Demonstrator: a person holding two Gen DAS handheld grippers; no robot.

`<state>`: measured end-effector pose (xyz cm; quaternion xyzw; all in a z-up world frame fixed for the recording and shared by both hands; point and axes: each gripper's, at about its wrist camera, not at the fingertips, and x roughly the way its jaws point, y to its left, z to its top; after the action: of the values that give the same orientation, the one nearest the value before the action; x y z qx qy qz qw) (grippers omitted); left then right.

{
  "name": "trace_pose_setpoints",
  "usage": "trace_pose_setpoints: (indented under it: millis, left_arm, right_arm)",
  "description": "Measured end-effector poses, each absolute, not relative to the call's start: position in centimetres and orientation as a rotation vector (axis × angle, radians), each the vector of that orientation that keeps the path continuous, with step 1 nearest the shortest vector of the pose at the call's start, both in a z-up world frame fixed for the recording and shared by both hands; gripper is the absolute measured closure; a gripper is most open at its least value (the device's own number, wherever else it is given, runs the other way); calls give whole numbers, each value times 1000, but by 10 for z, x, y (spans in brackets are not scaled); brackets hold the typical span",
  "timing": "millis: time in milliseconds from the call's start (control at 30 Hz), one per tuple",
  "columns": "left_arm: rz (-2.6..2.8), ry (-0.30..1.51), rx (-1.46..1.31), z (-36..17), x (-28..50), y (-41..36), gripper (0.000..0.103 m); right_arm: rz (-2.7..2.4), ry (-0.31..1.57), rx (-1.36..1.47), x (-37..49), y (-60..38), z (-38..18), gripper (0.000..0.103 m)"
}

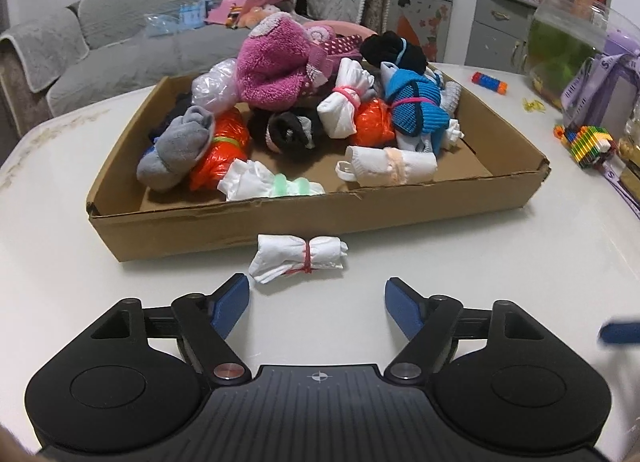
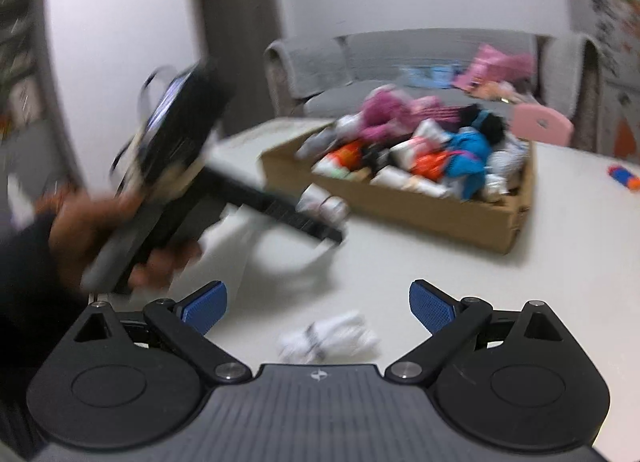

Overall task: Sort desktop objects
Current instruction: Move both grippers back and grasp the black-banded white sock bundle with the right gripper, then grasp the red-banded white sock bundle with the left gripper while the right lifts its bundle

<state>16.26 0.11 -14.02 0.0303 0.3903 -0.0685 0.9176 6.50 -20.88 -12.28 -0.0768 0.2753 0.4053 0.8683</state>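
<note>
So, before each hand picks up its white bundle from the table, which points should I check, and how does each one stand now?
1. Left gripper jaws open: ok.
2. White bundle tied with red band lies ahead of the left jaws, free on the white table, outside the cardboard box: ok.
3. Right gripper jaws open: ok.
4. Second white bundle is between the right jaws, not yet gripped: ok.
5. Right wrist view is sharp enough to judge contact: not ok, it is blurred.
6. Room left in the box for more bundles: ok at the near bare floor.
</note>
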Motion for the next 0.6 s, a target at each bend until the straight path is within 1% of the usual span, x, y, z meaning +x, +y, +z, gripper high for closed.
trace_pose_setpoints:
  millis: [100,133,167,200,233,267,300,333,367,400,600]
  left_arm:
    - [-127,785,65,-143,164,-2,18]
    - [-123,779,62,-143,164,-3,18]
    - [-117,773,58,-144,165,-3,19]
    - [-111,765,53,-144,166,-4,25]
    - [-112,753,52,-144,165,-5,32]
    - [-125,742,54,-143,164,-7,52]
    - [-139,741,51,-142,163,-9,54]
    - [-150,745,50,-141,163,-11,54]
    - [-158,741,58,-141,162,-13,61]
    - [-170,735,65,-141,160,-14,83]
    - [-201,737,81,-141,155,-20,83]
  right_arm:
    - [840,589,-225,67,-199,-131,7]
    - [840,600,-226,69,-198,-134,10]
    - [841,610,-226,71,-198,-136,19]
    - [837,620,-232,73,-197,-138,28]
    - [836,641,-237,75,-197,-140,53]
    - [834,635,-235,74,-198,-140,54]
    - [841,644,-224,74,-199,-139,55]
    - [847,653,-209,74,-201,-138,55]
    - [847,654,-201,74,-203,-138,56]
    - [843,654,-199,73,-204,-138,56]
    - [834,659,-189,73,-207,-139,56]
